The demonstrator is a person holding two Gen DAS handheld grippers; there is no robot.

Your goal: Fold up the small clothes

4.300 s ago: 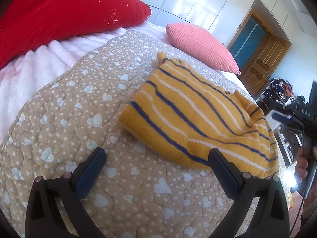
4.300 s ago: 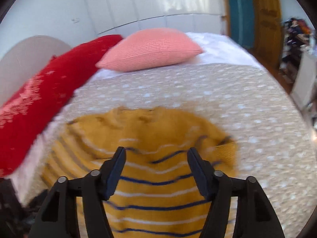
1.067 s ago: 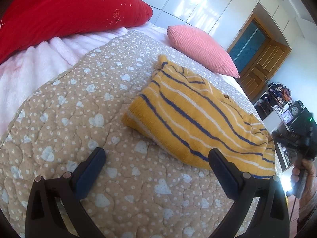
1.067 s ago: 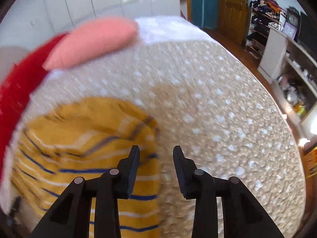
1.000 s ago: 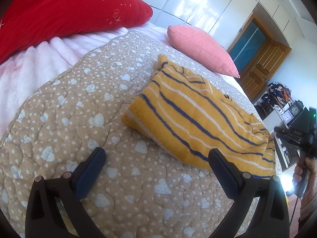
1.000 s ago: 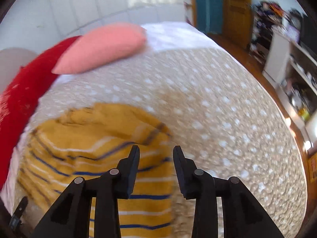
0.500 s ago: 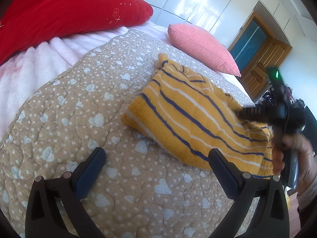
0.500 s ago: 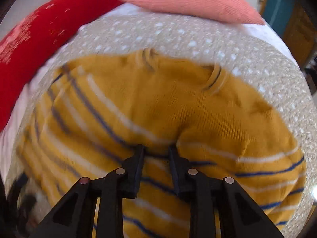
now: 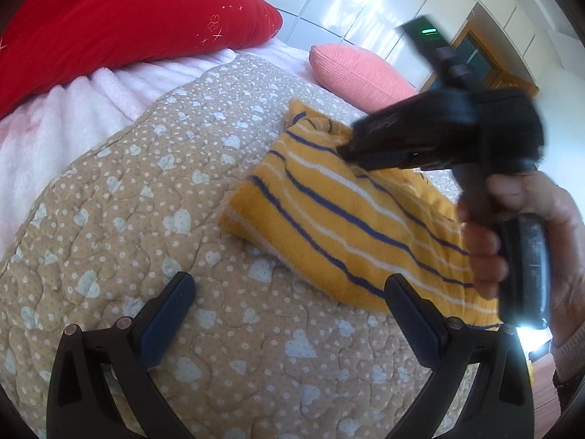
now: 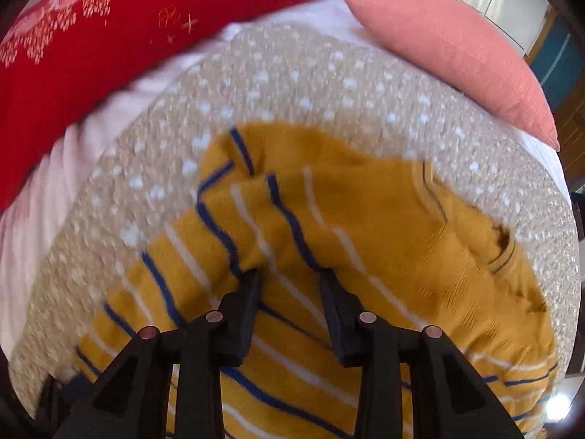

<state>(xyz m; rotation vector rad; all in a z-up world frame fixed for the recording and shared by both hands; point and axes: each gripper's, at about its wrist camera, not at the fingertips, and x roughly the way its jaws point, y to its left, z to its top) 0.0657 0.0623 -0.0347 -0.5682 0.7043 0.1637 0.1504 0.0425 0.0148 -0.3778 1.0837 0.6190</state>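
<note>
A small yellow sweater (image 9: pixel 340 223) with blue and white stripes lies folded on the beige heart-print quilt (image 9: pixel 120 219). My left gripper (image 9: pixel 289 292) is open and empty, hovering over the quilt just in front of the sweater's near edge. My right gripper (image 10: pixel 290 278) is partly open and presses down on the sweater (image 10: pixel 365 241) near its far folded part, with cloth bunched between the fingers. In the left wrist view the right gripper (image 9: pixel 347 148) reaches in from the right, held by a hand.
A red pillow (image 9: pixel 109 18) and a pink pillow (image 9: pixel 358 69) lie at the head of the bed. A pale pink fleece blanket (image 9: pixel 44 128) borders the quilt on the left. White wardrobe doors and a wooden door stand behind.
My right gripper has swung in from beside the bed onto the sweater's far part and widened a little. The left gripper has stayed still.
</note>
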